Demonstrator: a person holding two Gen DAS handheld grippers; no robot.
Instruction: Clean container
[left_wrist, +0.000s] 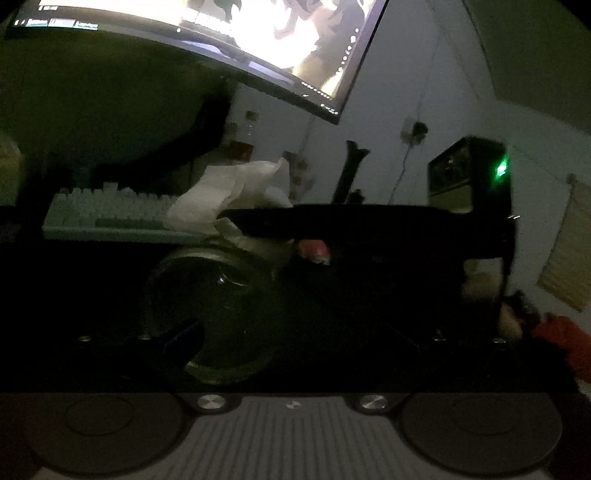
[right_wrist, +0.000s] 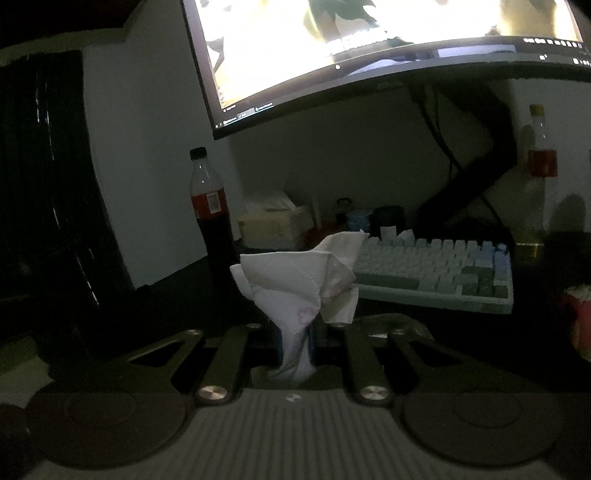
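A lit curved monitor (right_wrist: 369, 44) hangs over the pale keyboard (right_wrist: 436, 273). The clear glass jar (left_wrist: 210, 310) lies between the left gripper's (left_wrist: 295, 332) fingers — its grip too dark to tell. The right gripper (right_wrist: 295, 343) pinches a crumpled white tissue (right_wrist: 299, 288) — jaws nearly closed.

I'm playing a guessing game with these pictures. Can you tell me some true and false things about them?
1. The right gripper pinches a white tissue. True.
2. The monitor is switched off. False: its screen glows bright.
3. A keyboard lies under the monitor. True.
4. The cola bottle lies on its side. False: it stands upright with its cap on.
5. In the left wrist view, a round glass container sits at the left gripper, with the tissue near its rim. True.
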